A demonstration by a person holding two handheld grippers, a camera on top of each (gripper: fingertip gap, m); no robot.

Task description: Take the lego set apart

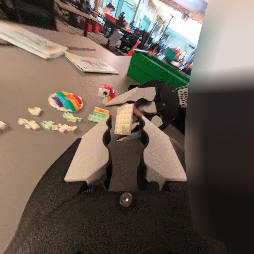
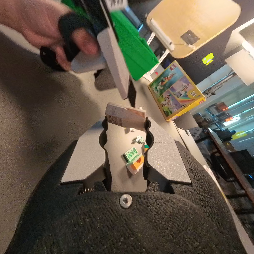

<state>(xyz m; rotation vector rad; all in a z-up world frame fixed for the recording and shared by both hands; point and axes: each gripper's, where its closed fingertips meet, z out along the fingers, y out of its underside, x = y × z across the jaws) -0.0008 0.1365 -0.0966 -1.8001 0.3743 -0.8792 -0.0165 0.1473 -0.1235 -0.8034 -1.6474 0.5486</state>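
The right gripper (image 2: 125,122) is clamped on a white plate (image 1: 123,119) held above the table (image 1: 34,151), the left gripper (image 1: 125,121) spread around it; next, I judge, the left must close and pry.

We see a grey desk (image 1: 34,144) carrying two open booklets (image 1: 90,64) near its far side, one larger (image 1: 31,41) lying beside the smaller. A green bin (image 1: 151,67) stands at the desk's far edge. In the right wrist view, a yellow-edged printed box (image 2: 174,90) stands near that bin (image 2: 132,46). Beyond the desk we make out long tables (image 1: 82,15) with seated people, all blurred.
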